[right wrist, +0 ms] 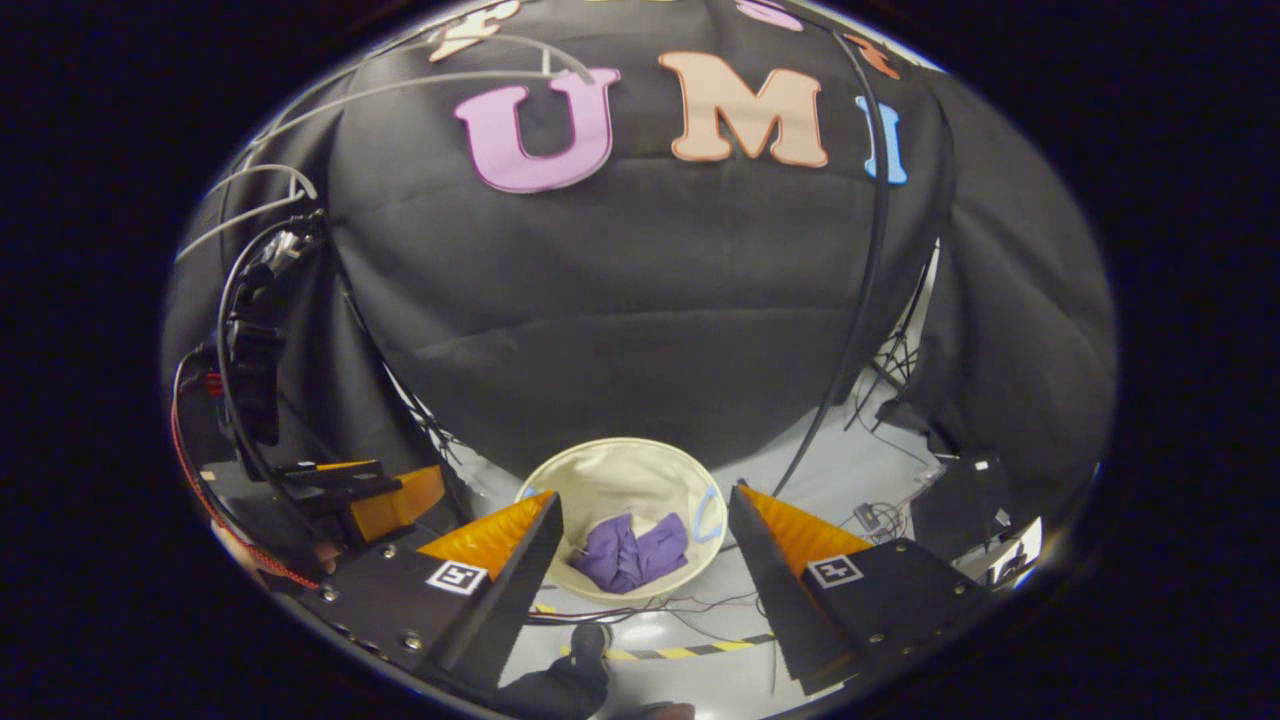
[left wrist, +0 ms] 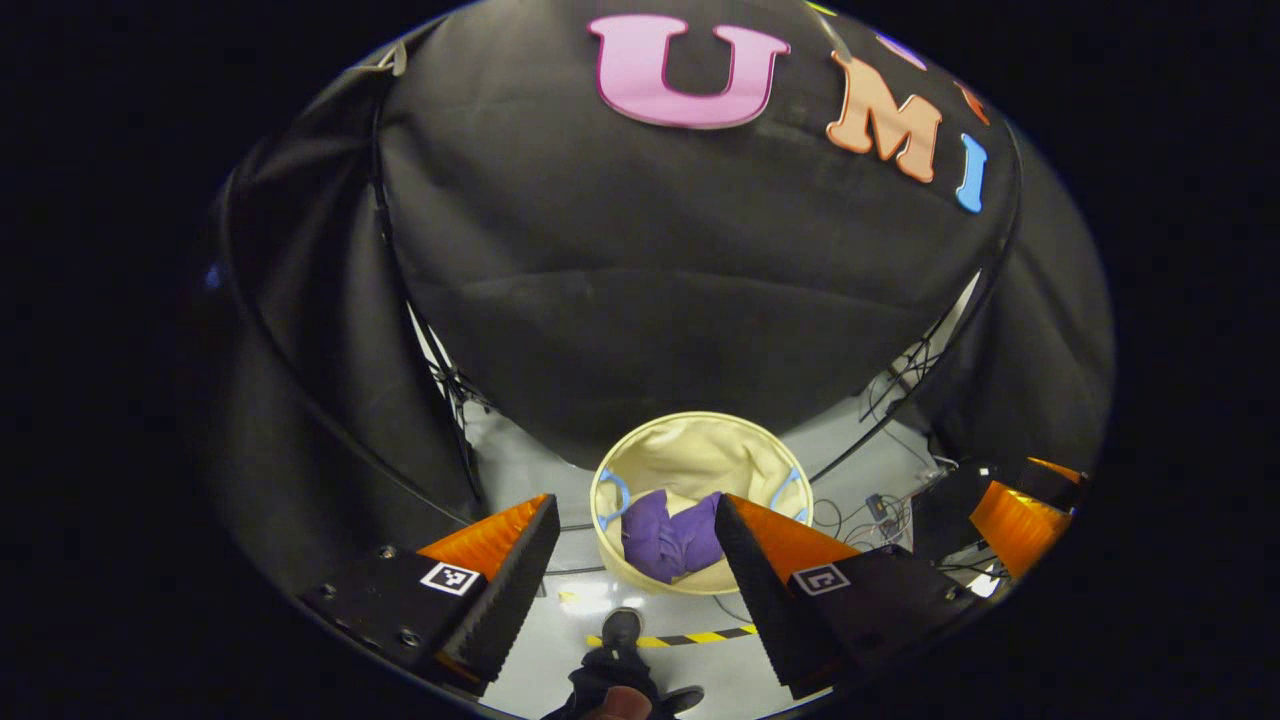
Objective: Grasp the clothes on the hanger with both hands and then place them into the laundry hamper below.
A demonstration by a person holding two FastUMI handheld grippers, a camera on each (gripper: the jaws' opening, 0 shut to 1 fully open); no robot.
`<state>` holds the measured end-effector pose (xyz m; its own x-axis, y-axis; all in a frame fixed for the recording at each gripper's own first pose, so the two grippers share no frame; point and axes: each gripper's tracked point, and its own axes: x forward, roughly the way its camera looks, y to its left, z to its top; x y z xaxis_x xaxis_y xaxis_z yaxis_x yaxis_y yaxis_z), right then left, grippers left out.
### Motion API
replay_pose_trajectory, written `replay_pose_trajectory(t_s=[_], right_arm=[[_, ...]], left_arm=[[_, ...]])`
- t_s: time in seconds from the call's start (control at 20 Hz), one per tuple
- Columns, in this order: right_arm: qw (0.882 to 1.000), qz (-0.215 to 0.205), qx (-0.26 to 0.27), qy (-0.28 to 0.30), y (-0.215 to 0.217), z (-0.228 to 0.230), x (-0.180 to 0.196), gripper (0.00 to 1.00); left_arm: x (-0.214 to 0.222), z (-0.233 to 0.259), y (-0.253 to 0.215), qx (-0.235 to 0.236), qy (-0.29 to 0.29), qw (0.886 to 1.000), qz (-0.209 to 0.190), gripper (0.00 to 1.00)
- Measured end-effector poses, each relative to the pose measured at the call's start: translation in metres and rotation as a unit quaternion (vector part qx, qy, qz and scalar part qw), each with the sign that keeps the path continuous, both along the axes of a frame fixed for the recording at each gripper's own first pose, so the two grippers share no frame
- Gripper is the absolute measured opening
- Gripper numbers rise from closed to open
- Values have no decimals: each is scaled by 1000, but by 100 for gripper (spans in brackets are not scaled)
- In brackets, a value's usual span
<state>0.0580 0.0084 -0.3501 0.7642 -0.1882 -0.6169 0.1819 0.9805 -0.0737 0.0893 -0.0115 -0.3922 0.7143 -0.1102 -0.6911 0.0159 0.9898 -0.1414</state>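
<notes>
down on the floor (left wrist: 560,610) sits the laundry hamper (left wrist: 700,445), a round cream one with blue handles, mouth facing up, right against the foot of the black cloth wall. the purple clothes (left wrist: 672,540) are already inside it, bunched into a crumpled heap on the bottom, so no real long axis, maybe a bit wider across than deep. left hand-held gripper (left wrist: 637,545) hangs above the hamper with its fingers spread wide apart, nothing between them. right hand-held gripper (right wrist: 645,545) is the same, fingers well apart and empty, the clothes lying between them far below. a strip of yellow-black tape (left wrist: 690,637) runs on the floor just in front of the hamper, next to a shoe (left wrist: 620,628).
</notes>
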Motion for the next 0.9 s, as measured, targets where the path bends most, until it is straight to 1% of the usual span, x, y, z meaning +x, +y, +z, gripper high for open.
replay_pose_trajectory(t_s=[0.15, 0.2, 0.3, 0.35, 0.4, 0.45, 0.5, 0.6, 0.7, 0.8, 0.85, 0.9], right_arm=[[999, 15, -4, -32, 7, 44, -11, 100], [999, 20, -7, -41, 12, 55, -15, 100], [998, 28, -12, -54, 15, 78, -21, 100], [998, 30, -12, -62, 18, 89, -23, 100], [997, 32, -11, -70, 22, 99, -22, 100], [996, 34, -12, -78, 23, 107, -20, 100], [996, 32, -15, -83, 22, 115, -19, 100], [995, 29, -16, -97, 21, 130, -17, 100], [993, 23, -17, -110, 16, 144, -13, 100], [992, 17, -14, -121, 14, 159, -14, 100], [991, 15, -11, -136, 13, 171, -11, 100], [989, 15, -10, -146, 13, 184, -11, 100]], left_arm=[[-19, 41, -2, 4, -37, 999, 12, 100], [-21, 54, -2, 3, -49, 999, 17, 98], [-21, 78, -3, 3, -70, 997, 22, 98], [-21, 93, 1, 6, -83, 996, 24, 94], [-21, 107, 5, 8, -96, 995, 26, 98], [-22, 122, 12, 12, -110, 993, 27, 94], [-21, 135, 20, 22, -120, 992, 33, 97], [-24, 153, 34, 42, -132, 990, 39, 97], [-23, 174, 32, 45, -145, 988, 32, 96], [-29, 184, 34, 49, -140, 989, 29, 96], [-34, 192, 34, 54, -144, 988, 25, 93], [-35, 206, 33, 58, -158, 985, 22, 97]])
